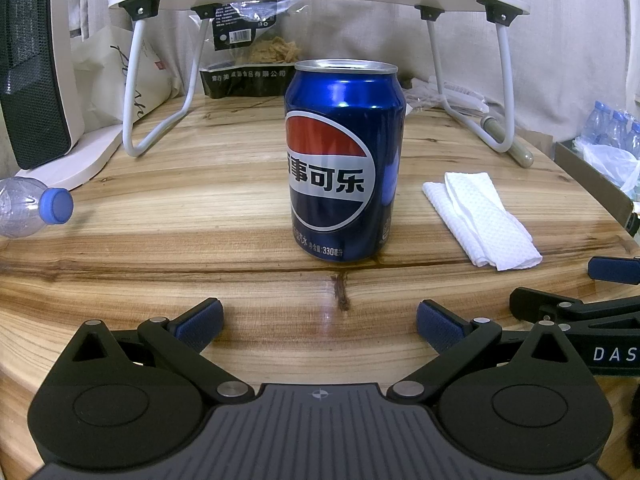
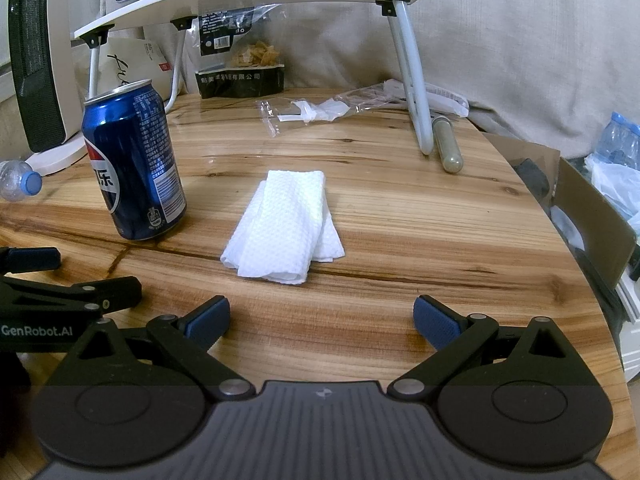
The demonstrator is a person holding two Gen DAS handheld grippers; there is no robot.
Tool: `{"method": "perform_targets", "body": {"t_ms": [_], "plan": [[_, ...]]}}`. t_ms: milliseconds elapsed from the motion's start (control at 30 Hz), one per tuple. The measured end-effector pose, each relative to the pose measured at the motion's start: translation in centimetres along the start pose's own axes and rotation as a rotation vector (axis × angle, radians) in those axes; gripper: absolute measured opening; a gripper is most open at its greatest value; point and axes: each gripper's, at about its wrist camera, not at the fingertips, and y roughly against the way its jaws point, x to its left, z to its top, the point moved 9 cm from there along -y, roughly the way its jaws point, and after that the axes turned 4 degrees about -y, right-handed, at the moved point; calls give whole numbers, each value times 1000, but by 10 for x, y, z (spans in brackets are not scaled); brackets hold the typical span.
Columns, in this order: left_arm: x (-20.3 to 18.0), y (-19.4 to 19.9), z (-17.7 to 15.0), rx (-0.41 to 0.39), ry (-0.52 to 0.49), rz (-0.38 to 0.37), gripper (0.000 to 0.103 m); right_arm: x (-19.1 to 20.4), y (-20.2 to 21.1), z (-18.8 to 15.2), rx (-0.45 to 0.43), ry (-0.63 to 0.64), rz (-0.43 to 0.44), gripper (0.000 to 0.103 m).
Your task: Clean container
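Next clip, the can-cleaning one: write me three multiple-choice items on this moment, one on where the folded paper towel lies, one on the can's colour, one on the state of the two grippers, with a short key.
1. Where does the folded paper towel lie relative to the can, seen from the grippers?
A. To its right, on the table
B. On top of it
C. Under the white lap desk

2. What is the can's main colour?
A. Green
B. Blue
C. Silver all over

3. How do the left gripper and the right gripper stand?
A. Both shut on the towel
B. Left shut on the can, right open
C. Both open, holding nothing

Key:
1 A: the towel lies flat on the wooden table, apart from the can, on its right.
2 B: the body is blue with a red, white and blue emblem.
3 C: each pair of fingers is spread wide with only bare wood between them.
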Motion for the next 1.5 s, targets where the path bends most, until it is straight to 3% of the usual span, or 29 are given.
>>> {"method": "perform_targets", "body": {"t_ms": [867, 900, 1000, 1167, 1200, 1267, 1300, 1367, 1433, 1500], "plan": [[-1, 1, 0, 1, 0, -4, 103, -2, -1, 2, -1, -12, 16, 103], [-1, 1, 0, 1, 0, -4, 103, -2, 0, 3, -2, -16, 46, 103], [-1, 1, 0, 1, 0, -4, 103, -8, 10, 14, -25, -91, 241, 103], [-1, 2, 0, 1, 0, -4, 103, -5, 42, 52, -163, -67, 414, 99], [-1, 2, 0, 0, 0, -4, 103, -1, 40, 57, -141, -58, 436, 94], [-1, 2, 0, 1, 0, -5, 103, 10, 33, 64, -82, -36, 475, 54], [-1, 2, 0, 1, 0, -5, 103, 15, 28, 67, -65, -17, 469, 48], [-1, 2, 0, 1, 1, -5, 103, 28, 21, 75, -89, 14, 479, 48], [-1, 2, 0, 1, 1, -5, 103, 43, 16, 80, -88, 24, 550, 50], [-1, 2, -1, 1, 0, -6, 103, 56, 13, 85, -131, 62, 564, 61]]}}
